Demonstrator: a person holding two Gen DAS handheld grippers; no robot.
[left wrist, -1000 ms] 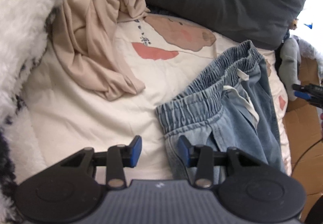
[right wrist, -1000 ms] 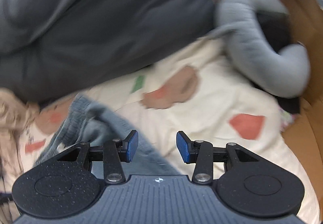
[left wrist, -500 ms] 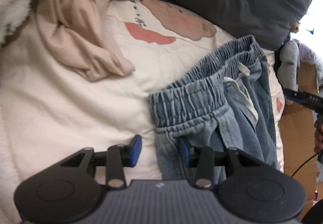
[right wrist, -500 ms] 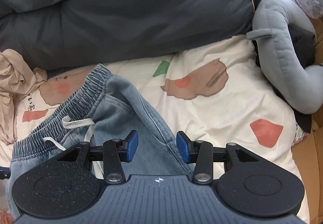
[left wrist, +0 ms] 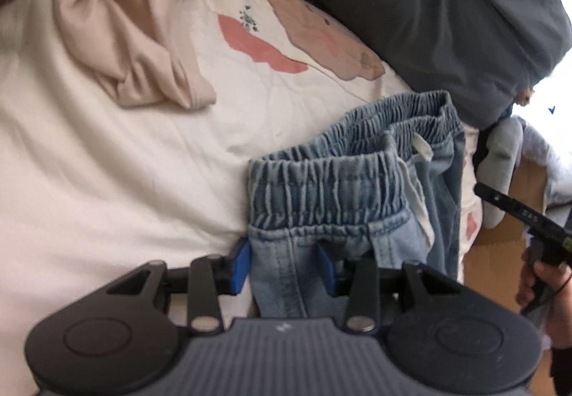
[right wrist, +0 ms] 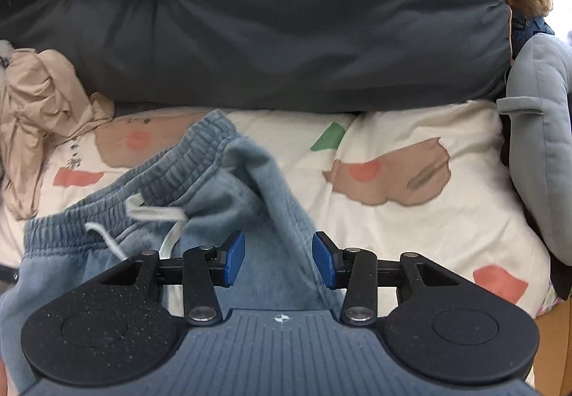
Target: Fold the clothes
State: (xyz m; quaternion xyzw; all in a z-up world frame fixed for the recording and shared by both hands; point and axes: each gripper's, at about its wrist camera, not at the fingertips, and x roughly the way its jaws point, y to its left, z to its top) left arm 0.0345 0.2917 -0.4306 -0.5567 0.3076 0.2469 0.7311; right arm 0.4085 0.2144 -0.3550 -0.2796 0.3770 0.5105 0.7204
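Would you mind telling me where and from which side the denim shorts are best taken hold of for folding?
Probably at the gathered elastic waistband of the denim shorts, one corner each. It is the thickest, most defined edge and lies bunched at the near-left end. Come from the open cream bedding side; the left hand-held gripper already straddles the side seam just below that band, jaws just closing.

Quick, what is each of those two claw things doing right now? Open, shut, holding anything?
Left gripper: has just been closing around the denim shorts; a firm grip cannot be told.
Right gripper: open over the shorts, gripping nothing.
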